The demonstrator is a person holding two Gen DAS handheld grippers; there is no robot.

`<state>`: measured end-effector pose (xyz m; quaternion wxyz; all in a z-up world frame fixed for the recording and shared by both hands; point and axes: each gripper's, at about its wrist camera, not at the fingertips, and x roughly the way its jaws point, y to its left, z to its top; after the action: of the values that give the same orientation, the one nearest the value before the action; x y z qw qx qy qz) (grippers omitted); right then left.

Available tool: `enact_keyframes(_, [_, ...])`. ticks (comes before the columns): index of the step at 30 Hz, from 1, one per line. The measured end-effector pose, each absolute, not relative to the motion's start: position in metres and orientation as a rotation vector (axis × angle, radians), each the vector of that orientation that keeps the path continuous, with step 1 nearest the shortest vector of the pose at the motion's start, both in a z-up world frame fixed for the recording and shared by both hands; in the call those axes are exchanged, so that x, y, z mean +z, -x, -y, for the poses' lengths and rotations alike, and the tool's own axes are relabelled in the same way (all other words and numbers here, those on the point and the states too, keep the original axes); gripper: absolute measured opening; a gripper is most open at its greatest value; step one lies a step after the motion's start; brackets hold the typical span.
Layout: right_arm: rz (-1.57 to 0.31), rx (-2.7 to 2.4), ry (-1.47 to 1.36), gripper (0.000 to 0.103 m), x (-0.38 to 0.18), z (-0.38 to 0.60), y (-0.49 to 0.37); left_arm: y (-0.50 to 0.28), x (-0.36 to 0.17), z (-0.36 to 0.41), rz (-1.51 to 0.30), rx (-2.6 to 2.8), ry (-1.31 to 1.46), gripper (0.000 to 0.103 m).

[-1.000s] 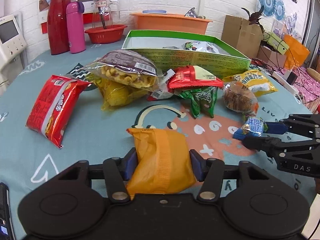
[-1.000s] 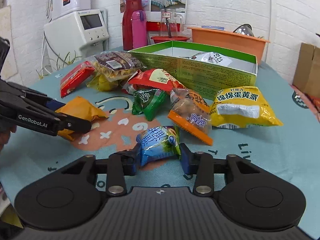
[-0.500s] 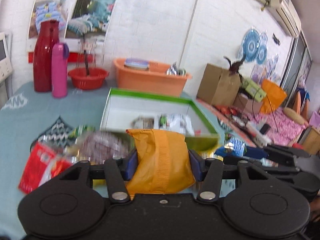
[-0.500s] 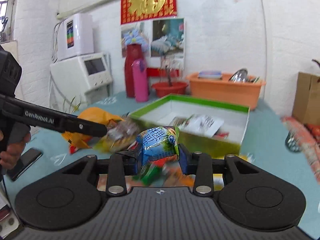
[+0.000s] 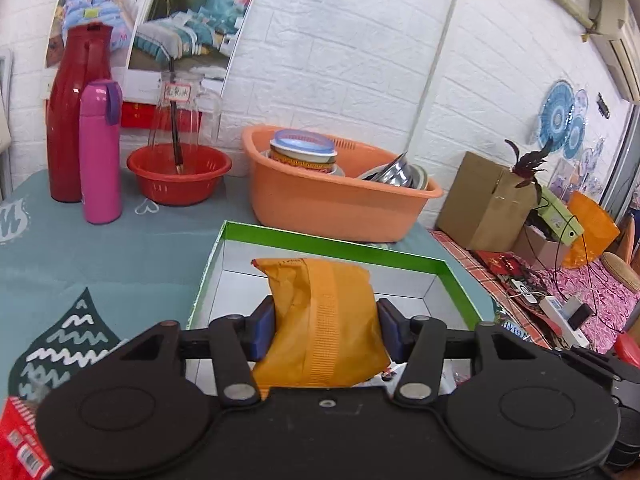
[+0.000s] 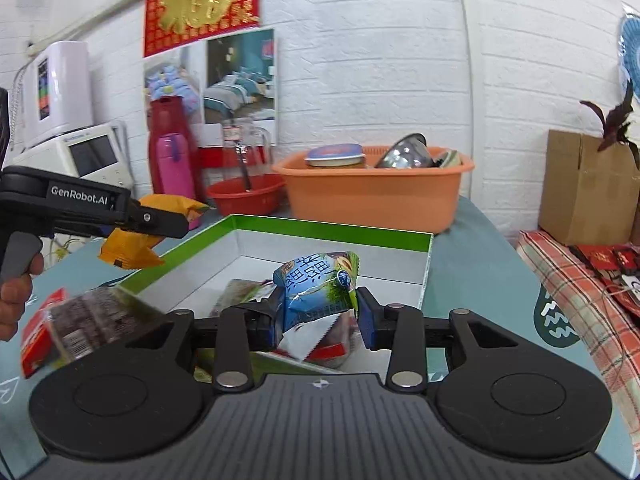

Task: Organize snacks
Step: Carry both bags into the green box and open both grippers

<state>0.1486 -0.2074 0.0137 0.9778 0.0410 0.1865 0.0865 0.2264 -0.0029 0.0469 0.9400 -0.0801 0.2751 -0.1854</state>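
An orange snack bag (image 5: 324, 320) is clamped between the blue pads of my left gripper (image 5: 326, 332), which is shut on it and holds it above the near left part of the green-rimmed white box (image 5: 320, 242). In the right wrist view the same orange bag (image 6: 128, 248) hangs at the box's left edge. My right gripper (image 6: 320, 320) is shut on a blue snack packet (image 6: 316, 284) over the near side of the box (image 6: 332, 230). A few packets (image 6: 240, 292) lie inside the box, partly hidden.
Behind the box stand an orange basin (image 5: 340, 204) with dishes, a red bowl (image 5: 180, 176), a pink bottle (image 5: 100, 152) and a red flask (image 5: 76, 112). A red packet (image 6: 36, 336) and a clear bag of brown snacks (image 6: 92, 320) lie left of the box. A hand (image 6: 12, 292) holds the left gripper.
Both grippers have lifted their packets off the table and carried them forward and up, from the snack pile to above the box. The grips have stayed the same.
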Motion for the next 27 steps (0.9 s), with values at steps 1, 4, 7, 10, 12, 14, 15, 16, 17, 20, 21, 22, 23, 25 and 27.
enact_keyframes(1, [-0.378, 0.167, -0.089, 0.064, 0.012, 0.209, -0.155, -0.231, 0.044, 0.004, -0.566, -0.376, 0.164, 0.072])
enact_keyframes(4, [-0.375, 0.150, -0.096, 0.065, 0.008, 0.211, -0.167, -0.246, 0.035, 0.006, -0.582, -0.365, 0.154, 0.072])
enact_keyframes(7, [-0.377, 0.152, -0.084, 0.078, 0.001, 0.210, -0.180, -0.256, 0.025, 0.011, -0.608, -0.377, 0.141, 0.091])
enact_keyframes(10, [-0.406, 0.140, -0.040, 0.103, -0.008, 0.205, -0.186, -0.249, 0.019, 0.012, -0.584, -0.349, 0.118, 0.103])
enact_keyframes(12, [-0.404, 0.152, -0.018, 0.103, -0.012, 0.203, -0.182, -0.241, 0.021, 0.012, -0.559, -0.360, 0.087, 0.103])
enact_keyframes(14, [-0.407, 0.159, -0.001, 0.103, -0.012, 0.201, -0.177, -0.236, 0.025, 0.012, -0.568, -0.370, 0.075, 0.103])
enact_keyframes(15, [-0.414, 0.153, 0.002, 0.103, -0.010, 0.200, -0.175, -0.232, 0.028, 0.010, -0.569, -0.372, 0.076, 0.103])
enact_keyframes(16, [-0.417, 0.151, -0.001, 0.103, -0.007, 0.200, -0.171, -0.227, 0.032, 0.009, -0.566, -0.376, 0.078, 0.103])
enact_keyframes(17, [-0.412, 0.154, -0.011, 0.103, -0.003, 0.200, -0.167, -0.222, 0.036, 0.007, -0.562, -0.380, 0.082, 0.103])
enact_keyframes(20, [-0.391, 0.158, -0.042, 0.103, 0.013, 0.201, -0.149, -0.201, 0.049, -0.002, -0.551, -0.389, 0.093, 0.103])
enact_keyframes(21, [-0.385, 0.158, -0.047, 0.103, 0.018, 0.201, -0.143, -0.193, 0.053, -0.006, -0.547, -0.391, 0.094, 0.103])
enact_keyframes(22, [-0.376, 0.161, -0.049, 0.103, 0.024, 0.200, -0.135, -0.185, 0.056, -0.010, -0.549, -0.382, 0.094, 0.103])
enact_keyframes(23, [-0.364, 0.166, -0.052, 0.103, 0.028, 0.199, -0.126, -0.178, 0.059, -0.014, -0.556, -0.364, 0.094, 0.103])
enact_keyframes(25, [-0.347, 0.176, -0.063, 0.103, 0.036, 0.197, -0.110, -0.163, 0.061, -0.022, -0.568, -0.347, 0.094, 0.103])
enact_keyframes(27, [-0.330, 0.199, -0.086, 0.103, 0.040, 0.195, -0.094, -0.151, 0.060, -0.031, -0.579, -0.336, 0.090, 0.103])
